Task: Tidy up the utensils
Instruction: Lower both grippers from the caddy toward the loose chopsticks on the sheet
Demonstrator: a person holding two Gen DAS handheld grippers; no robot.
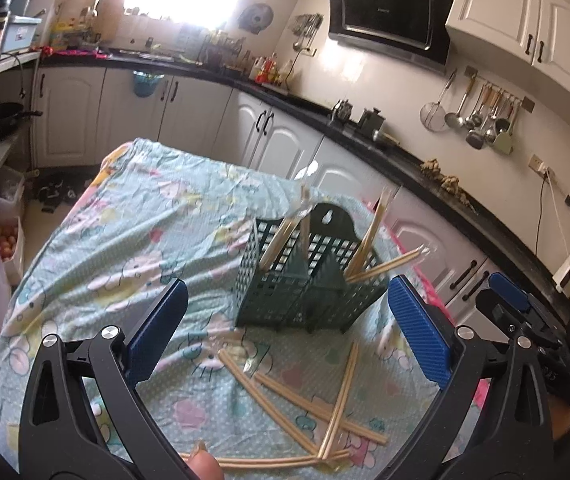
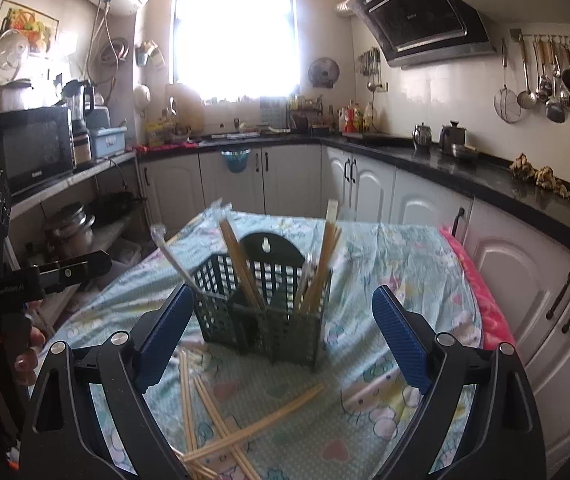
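A dark green slotted utensil caddy (image 1: 305, 288) (image 2: 263, 312) stands on the patterned tablecloth with several wrapped wooden chopsticks (image 1: 365, 246) (image 2: 241, 264) leaning out of it. More loose chopsticks (image 1: 305, 396) (image 2: 221, 420) lie crossed on the cloth in front of it. My left gripper (image 1: 285, 320) hovers above the loose sticks, open and holding nothing. My right gripper (image 2: 281, 324) is open too, facing the caddy, with nothing between its blue pads. The right gripper also shows at the right edge (image 1: 525, 320) of the left wrist view, and the left one at the left edge (image 2: 13, 280) of the right wrist view, held by a hand.
The table (image 2: 397, 264) wears a light blue cartoon cloth with a pink edge (image 2: 481, 292). Black counters and white cabinets (image 2: 365, 184) wrap around behind. A microwave (image 2: 33, 148) sits on the left shelf, pots below it. Ladles hang on the right wall (image 2: 545, 84).
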